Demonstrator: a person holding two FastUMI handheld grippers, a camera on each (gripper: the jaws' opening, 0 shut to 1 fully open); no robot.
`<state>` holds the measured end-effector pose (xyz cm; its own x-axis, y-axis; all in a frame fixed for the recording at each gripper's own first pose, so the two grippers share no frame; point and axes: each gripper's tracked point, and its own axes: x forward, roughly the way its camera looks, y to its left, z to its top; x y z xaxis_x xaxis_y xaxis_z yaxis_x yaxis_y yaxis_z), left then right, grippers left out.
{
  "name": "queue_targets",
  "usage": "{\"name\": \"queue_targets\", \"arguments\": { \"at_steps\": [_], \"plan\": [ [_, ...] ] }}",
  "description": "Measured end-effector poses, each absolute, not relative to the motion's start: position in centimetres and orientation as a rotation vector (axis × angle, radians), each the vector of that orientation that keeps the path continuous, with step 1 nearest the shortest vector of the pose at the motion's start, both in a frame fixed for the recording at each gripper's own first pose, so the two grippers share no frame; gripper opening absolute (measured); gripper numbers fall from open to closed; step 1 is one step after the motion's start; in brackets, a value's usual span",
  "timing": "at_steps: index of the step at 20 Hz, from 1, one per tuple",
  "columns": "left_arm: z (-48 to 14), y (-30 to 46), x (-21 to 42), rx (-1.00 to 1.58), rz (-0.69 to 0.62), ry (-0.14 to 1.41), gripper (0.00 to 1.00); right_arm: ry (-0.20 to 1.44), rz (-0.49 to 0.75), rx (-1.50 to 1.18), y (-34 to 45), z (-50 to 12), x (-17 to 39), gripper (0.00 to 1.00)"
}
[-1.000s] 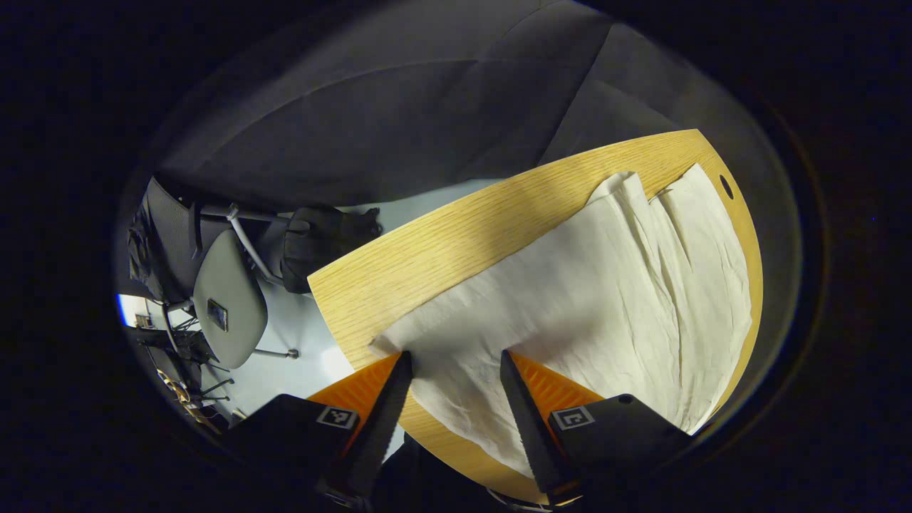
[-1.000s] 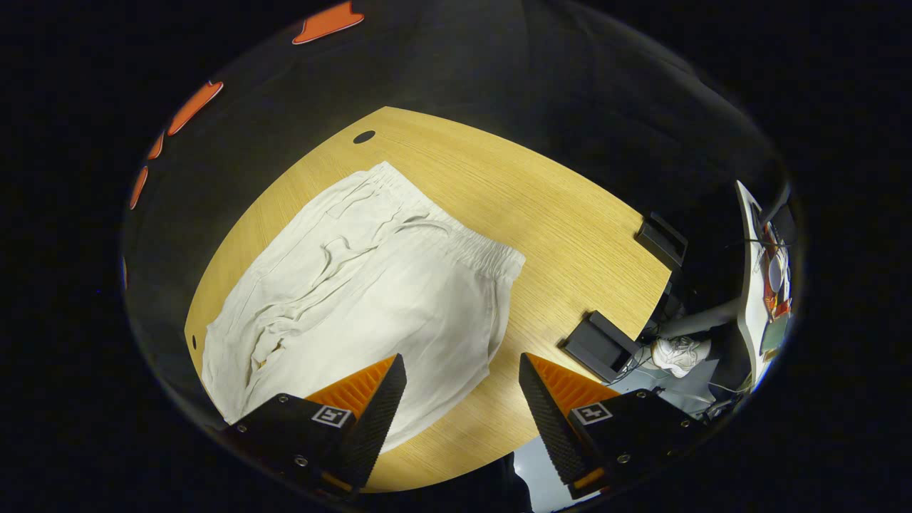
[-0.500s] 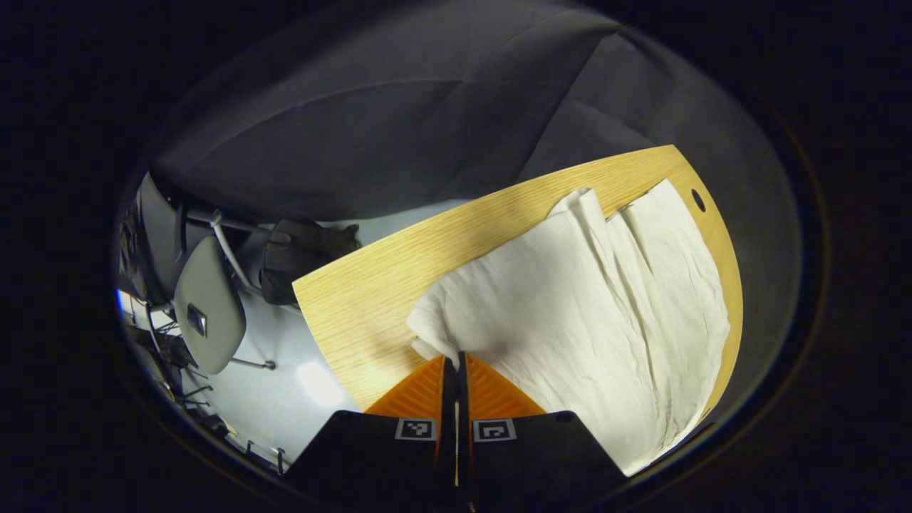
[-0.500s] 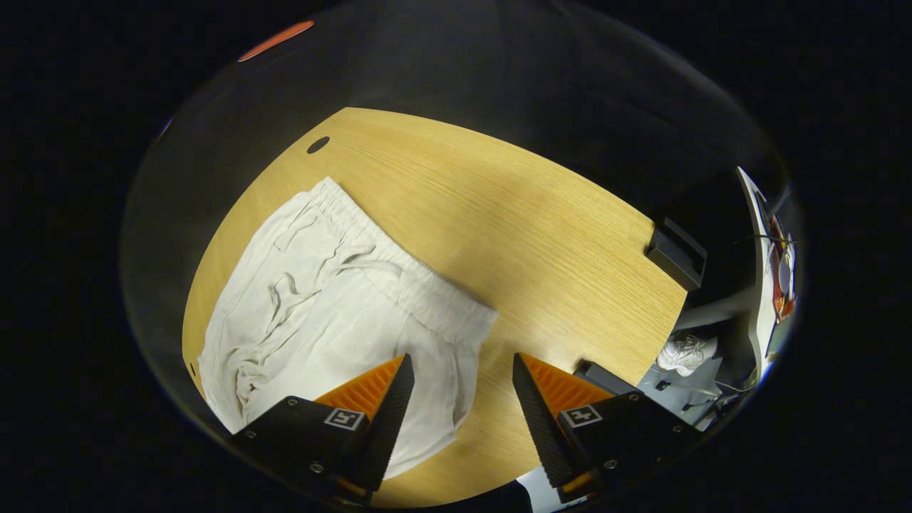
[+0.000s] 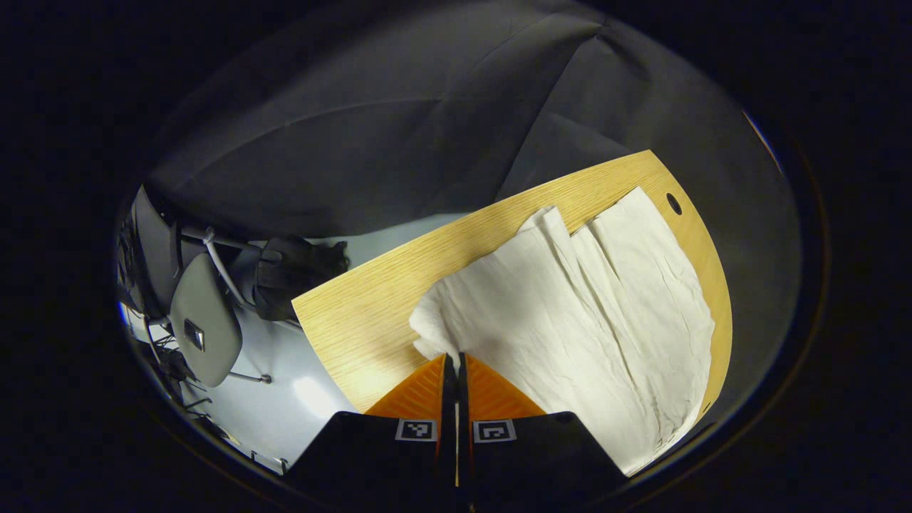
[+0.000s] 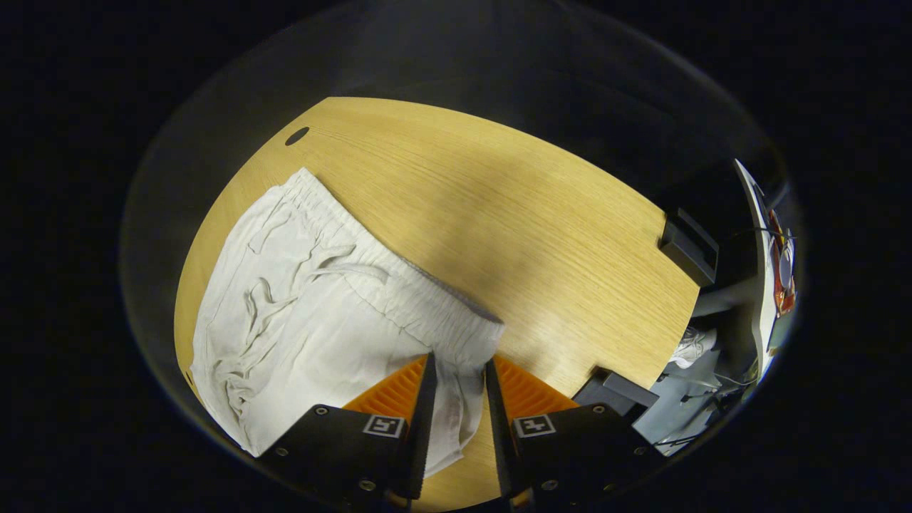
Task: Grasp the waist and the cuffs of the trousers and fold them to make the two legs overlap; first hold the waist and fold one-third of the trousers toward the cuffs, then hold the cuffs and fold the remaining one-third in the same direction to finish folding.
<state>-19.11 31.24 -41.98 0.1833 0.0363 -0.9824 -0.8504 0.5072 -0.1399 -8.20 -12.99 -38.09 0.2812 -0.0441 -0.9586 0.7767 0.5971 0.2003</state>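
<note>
The left hand-held gripper [image 5: 456, 356] has its fingers pressed together on a bunched corner of the white trousers [image 5: 570, 313] at the cuff end, the cloth puckered into a small lump right at the tips. From that pinch the two legs run away across the wooden counter [image 5: 356, 313], lying side by side with a long crease between them, their far edge close to a small dark hole [image 5: 673, 204] in the counter top. Past the counter's edge, on the pale floor, stand a grey chair [image 5: 203, 320] and a dark bag [image 5: 292, 274].

The right hand-held gripper [image 6: 456, 367] sits at the waist end of the trousers [image 6: 313, 320]. Its fingers are narrowed to a slim gap, with the corner of the elastic waistband [image 6: 420, 306] and the fabric below it lying between them; whether both tips actually press the cloth I cannot tell. The waistband runs diagonally away from the fingers, a drawstring [image 6: 342, 271] curled on the fabric just below it. The rest of the counter [image 6: 513, 221] is bare wood, with two dark box-like objects [image 6: 687, 246] at its far edge.
</note>
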Motion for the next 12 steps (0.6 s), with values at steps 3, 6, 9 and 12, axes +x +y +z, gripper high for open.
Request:
{"name": "queue_targets", "arguments": {
  "at_steps": [3,6,9,12],
  "plan": [
    [-41.6,31.3,-18.5,-0.827,0.723,1.225,0.05,1.142,-0.651,0.837,-13.1,-38.3,-8.0,0.23],
    [-40.9,31.3,-17.5,-0.826,0.69,1.194,0.05,1.062,-0.62,0.957,-13.2,-37.6,-7.8,0.04],
    [-39.8,31.3,-16.1,-0.869,0.661,1.145,0.05,1.004,-0.571,1.034,-13.5,-35.8,-7.4,0.03],
    [-38.3,31.6,-14.3,-0.876,0.624,1.105,0.05,0.964,-0.545,1.126,-13.5,-33.7,-6.4,0.02]
  ]
}}
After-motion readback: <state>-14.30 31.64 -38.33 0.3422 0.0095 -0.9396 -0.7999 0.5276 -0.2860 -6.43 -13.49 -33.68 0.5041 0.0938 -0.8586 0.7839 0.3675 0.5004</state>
